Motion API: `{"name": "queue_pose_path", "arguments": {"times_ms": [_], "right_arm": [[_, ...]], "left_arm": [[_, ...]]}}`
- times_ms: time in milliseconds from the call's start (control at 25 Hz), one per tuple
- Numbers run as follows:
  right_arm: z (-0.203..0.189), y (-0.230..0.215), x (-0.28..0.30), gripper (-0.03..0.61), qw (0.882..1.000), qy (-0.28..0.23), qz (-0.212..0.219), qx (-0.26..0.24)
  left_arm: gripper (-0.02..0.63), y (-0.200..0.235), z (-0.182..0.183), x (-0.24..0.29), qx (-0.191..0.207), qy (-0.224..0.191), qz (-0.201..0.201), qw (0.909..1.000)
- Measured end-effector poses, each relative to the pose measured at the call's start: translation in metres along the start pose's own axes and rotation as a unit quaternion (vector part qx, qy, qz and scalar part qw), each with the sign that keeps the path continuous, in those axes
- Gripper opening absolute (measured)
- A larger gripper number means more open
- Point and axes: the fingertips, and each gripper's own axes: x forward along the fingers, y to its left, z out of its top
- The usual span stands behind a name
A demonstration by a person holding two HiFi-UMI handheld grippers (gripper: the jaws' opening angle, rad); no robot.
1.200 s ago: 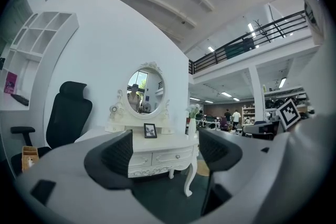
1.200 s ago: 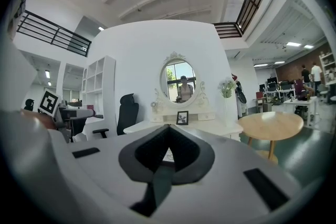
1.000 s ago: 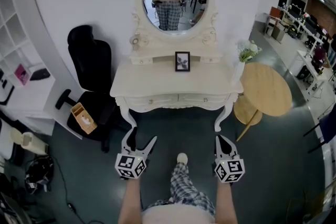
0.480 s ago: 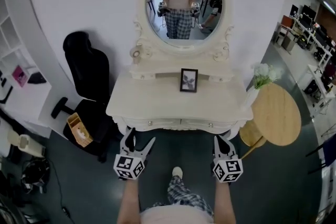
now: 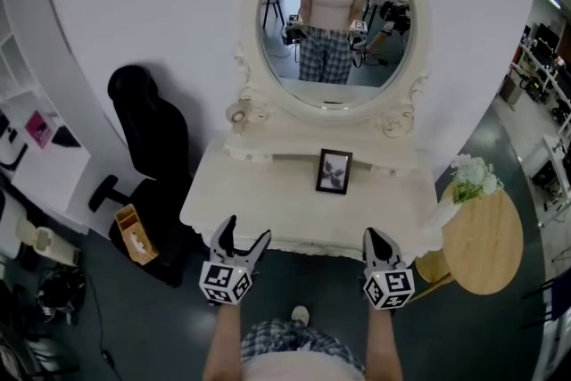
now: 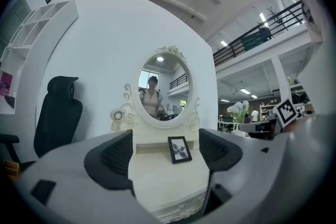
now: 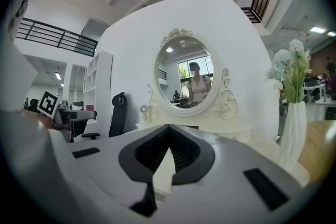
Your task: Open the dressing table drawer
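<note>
The cream dressing table (image 5: 268, 210) stands against the wall, with an oval mirror (image 5: 335, 18) and a small picture frame (image 5: 334, 171) on top. Its top front edge hides the drawer fronts in the head view. In the left gripper view a strip of carved drawer front (image 6: 181, 208) shows below the tabletop. My left gripper (image 5: 244, 232) is open over the table's front left edge, holding nothing. Over the front right edge my right gripper (image 5: 373, 236) is shut and empty. In the right gripper view its tips (image 7: 169, 134) meet, pointing at the mirror (image 7: 185, 77).
A black office chair (image 5: 152, 129) stands left of the table, with a small wooden box (image 5: 136, 232) beside it. A round wooden side table (image 5: 486, 245) and a vase of white flowers (image 5: 473, 178) are at the right. White shelving (image 5: 36, 103) lines the left wall.
The person has stepped closer, so the table now reaches both grippers and its drawer fronts have slipped out of the head view. The jaws have not changed.
</note>
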Motion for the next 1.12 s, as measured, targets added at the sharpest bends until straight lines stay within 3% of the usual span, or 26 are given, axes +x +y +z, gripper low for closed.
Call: {"name": "queue_pose_path", "arguments": {"times_ms": [320, 840, 1120], "right_arm": [[-0.005, -0.007, 0.044, 0.014, 1.0, 0.015, 0.014, 0.011], [0.0, -0.014, 0.112, 0.014, 1.0, 0.014, -0.001, 0.008], [-0.002, -0.006, 0.143, 0.014, 1.0, 0.021, 0.018, 0.011]], "left_arm": [[0.379, 0.018, 0.002, 0.038, -0.002, 0.009, 0.005, 0.9999], [0.379, 0.06, 0.004, 0.106, 0.006, 0.014, -0.011, 0.9998], [0.379, 0.082, 0.004, 0.133, -0.001, 0.014, 0.009, 0.9999]]}}
